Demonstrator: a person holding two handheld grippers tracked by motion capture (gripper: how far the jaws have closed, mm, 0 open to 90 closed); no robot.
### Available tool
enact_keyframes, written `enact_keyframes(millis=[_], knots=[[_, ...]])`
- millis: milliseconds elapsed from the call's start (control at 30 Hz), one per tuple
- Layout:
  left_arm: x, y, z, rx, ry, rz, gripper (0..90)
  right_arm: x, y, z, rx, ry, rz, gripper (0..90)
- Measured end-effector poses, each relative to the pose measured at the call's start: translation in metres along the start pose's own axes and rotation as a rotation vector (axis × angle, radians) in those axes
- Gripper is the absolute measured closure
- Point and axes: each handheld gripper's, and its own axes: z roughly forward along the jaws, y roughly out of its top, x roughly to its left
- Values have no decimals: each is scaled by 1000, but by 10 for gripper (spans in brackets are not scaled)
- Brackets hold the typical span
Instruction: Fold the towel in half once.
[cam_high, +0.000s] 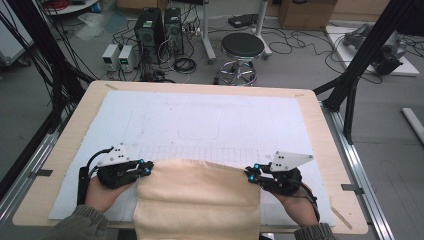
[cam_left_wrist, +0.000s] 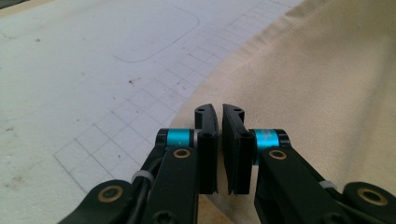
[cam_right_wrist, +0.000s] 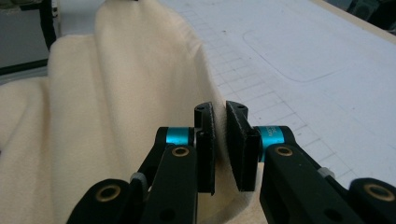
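A cream cloth (cam_high: 200, 195) lies at the table's near edge and hangs over it toward the person. My left gripper (cam_high: 149, 166) is at the cloth's far left corner, its jaws shut on the hem. In the left gripper view the cloth (cam_left_wrist: 327, 70) spreads to the right of the left gripper (cam_left_wrist: 219, 108), whose jaws stand almost together. My right gripper (cam_high: 248, 173) is shut on the far right corner. In the right gripper view the cloth (cam_right_wrist: 116, 93) rises in a ridge from the right gripper (cam_right_wrist: 218, 106) toward the far side.
A white mat (cam_high: 200, 115) with a drawn grid and a rounded rectangle covers the wooden table (cam_high: 65, 145). Beyond the table stand a black stool (cam_high: 242, 47), computer towers (cam_high: 150, 30) and cables. Black frame posts (cam_high: 360, 65) rise at the right.
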Motion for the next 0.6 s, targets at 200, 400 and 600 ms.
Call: enact_keyframes(millis=[200,400,600], knots=[[-19,-9,-20,-3,-42,50,834,22,-1,-9,2,51,-39,818],[-28,-20,-24,38,-53,71,831,34,-7,-10,13,77,-48,815],[-34,-25,-25,59,-105,86,879,38,-11,-6,33,120,-42,815]])
